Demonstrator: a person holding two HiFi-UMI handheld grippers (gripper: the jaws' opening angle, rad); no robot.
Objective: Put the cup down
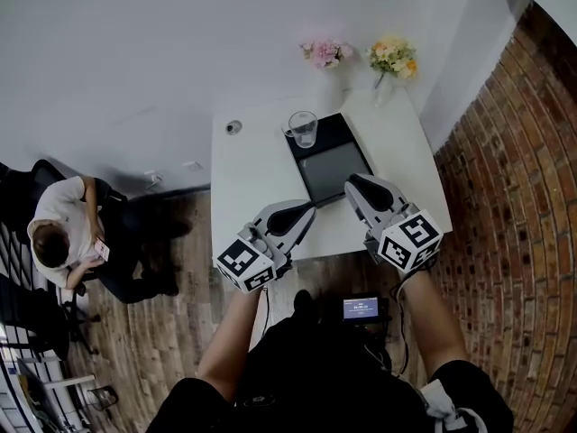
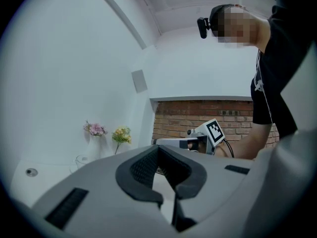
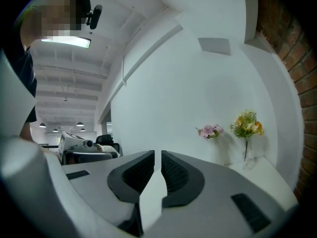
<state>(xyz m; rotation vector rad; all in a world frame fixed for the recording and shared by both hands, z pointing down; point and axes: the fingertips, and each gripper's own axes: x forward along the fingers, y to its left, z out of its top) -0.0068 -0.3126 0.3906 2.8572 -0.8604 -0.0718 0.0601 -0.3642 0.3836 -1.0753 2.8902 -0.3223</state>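
Glass cup [image 1: 304, 129] is standing on the black tray [image 1: 335, 174]. The left gripper [image 1: 305, 212] and right gripper [image 1: 354, 185], fingers closed or nearly so, are holding nothing. A careless forward swing could topple it.

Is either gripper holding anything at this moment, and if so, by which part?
Nothing is held. The left gripper and right gripper both show empty jaws, together or nearly so. The cup stands free on the black tray.

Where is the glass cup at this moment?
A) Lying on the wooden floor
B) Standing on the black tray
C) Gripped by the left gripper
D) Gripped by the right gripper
B: the cup stands upright on the far left corner of the tray, which lies on the white table.
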